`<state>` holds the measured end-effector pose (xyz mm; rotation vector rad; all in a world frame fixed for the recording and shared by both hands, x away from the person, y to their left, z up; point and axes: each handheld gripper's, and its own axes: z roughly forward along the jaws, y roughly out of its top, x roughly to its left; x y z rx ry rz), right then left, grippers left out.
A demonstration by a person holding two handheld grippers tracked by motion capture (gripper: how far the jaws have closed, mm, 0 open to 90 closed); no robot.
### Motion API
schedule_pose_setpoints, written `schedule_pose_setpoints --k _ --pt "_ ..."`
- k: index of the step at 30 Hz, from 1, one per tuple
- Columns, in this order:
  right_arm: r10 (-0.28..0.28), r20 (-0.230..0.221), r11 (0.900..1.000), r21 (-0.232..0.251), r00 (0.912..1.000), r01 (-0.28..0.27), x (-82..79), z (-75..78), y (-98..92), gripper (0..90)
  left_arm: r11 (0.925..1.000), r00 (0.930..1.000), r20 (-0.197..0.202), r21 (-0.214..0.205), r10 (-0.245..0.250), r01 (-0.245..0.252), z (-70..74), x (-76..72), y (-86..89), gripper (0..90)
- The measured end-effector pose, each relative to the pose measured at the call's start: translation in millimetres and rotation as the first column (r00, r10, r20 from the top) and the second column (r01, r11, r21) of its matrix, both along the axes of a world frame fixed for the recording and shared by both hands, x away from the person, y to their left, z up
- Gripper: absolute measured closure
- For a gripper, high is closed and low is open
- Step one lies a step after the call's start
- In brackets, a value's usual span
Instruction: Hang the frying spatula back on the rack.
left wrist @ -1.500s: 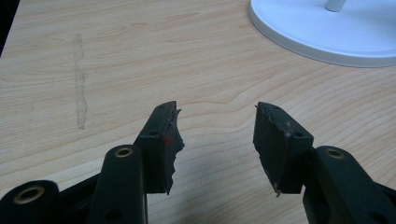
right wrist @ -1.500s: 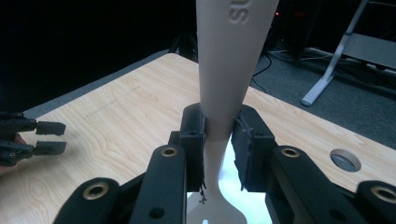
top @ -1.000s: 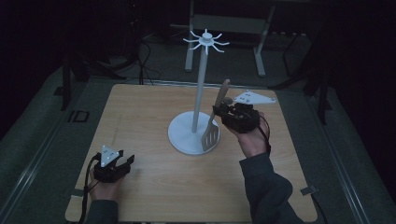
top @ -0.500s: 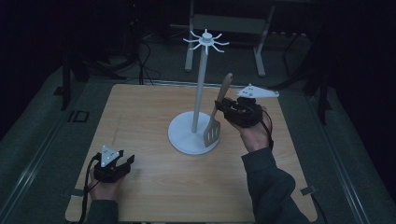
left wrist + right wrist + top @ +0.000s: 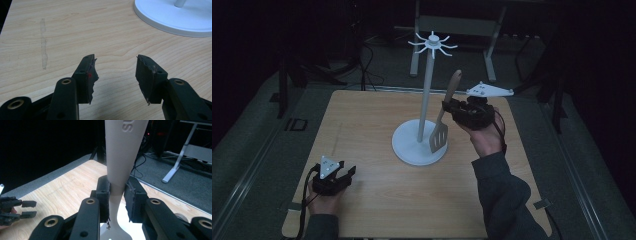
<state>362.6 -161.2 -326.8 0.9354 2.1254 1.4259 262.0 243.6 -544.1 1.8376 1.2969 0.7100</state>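
A white rack [image 5: 427,90] stands mid-table: a round base [image 5: 409,147], a tall pole and a crown of hooks [image 5: 432,41] on top. My right gripper [image 5: 448,107] is shut on the neck of a beige slotted spatula [image 5: 446,112], held upright just right of the pole, blade down over the base. In the right gripper view the spatula handle [image 5: 123,150] rises between the closed pads [image 5: 103,195]. My left gripper [image 5: 346,174] rests open at the table's front left; the left gripper view shows its jaws apart over bare wood, with the base [image 5: 175,20] ahead.
The wooden table [image 5: 362,125] has dark floor around it. A grey metal frame [image 5: 452,30] and cables lie on the floor beyond the far edge. A faint pale streak [image 5: 43,42] marks the wood near my left gripper.
My right gripper has lifted the spatula a little and drawn it slightly right and upward beside the pole. The left gripper has stayed put.
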Motion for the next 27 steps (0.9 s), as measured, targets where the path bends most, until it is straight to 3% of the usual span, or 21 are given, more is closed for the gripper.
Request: schedule_pose_setpoints --k 27 --pt "0.014 -0.003 0.9997 -0.022 0.9999 -0.014 15.5 23.6 9.7 74.7 1.0000 1.0000 0.005 -0.004 0.008 -0.008 0.3 -0.1 1.7 50.4"
